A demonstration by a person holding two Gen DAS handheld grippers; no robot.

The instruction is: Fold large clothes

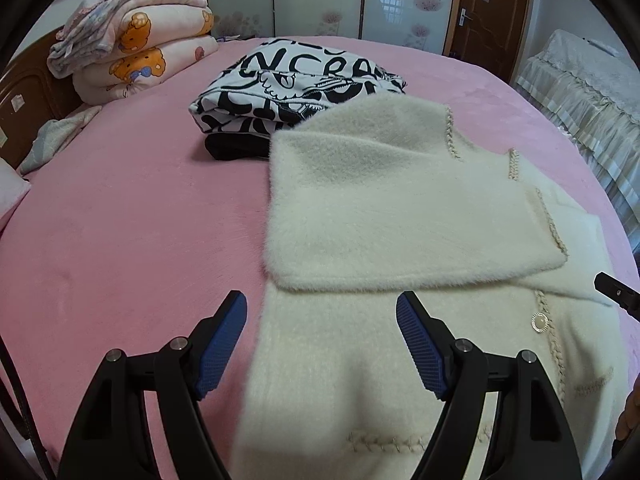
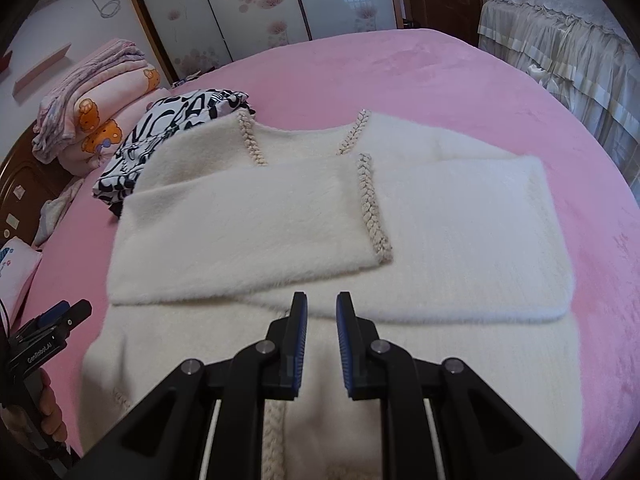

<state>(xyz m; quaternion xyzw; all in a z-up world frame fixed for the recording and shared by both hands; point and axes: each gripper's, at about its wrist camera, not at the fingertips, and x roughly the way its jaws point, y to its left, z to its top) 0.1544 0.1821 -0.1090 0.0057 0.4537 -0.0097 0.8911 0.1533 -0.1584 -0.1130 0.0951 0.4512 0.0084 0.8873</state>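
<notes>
A cream fluffy cardigan [image 1: 360,200] [image 2: 280,220] with braided trim lies flat on the pink bed [image 1: 120,220] [image 2: 400,72]. Both its sleeves are folded across the chest, the left one on top. My left gripper [image 1: 320,298] hovers open above the cardigan's left side, jaws wide, nothing between them. It also shows at the left edge of the right wrist view [image 2: 60,316], held by a hand [image 2: 52,412]. My right gripper [image 2: 322,298] is shut and empty above the cardigan's front opening. Its tip shows at the right edge of the left wrist view [image 1: 616,292].
A folded black-and-white printed garment [image 1: 296,84] [image 2: 172,120] lies just beyond the cardigan's left shoulder. Stacked quilts [image 1: 136,40] [image 2: 96,96] sit by the wooden headboard [image 1: 24,96]. Lace-covered furniture [image 1: 580,92] [image 2: 560,40] stands beside the bed on the right.
</notes>
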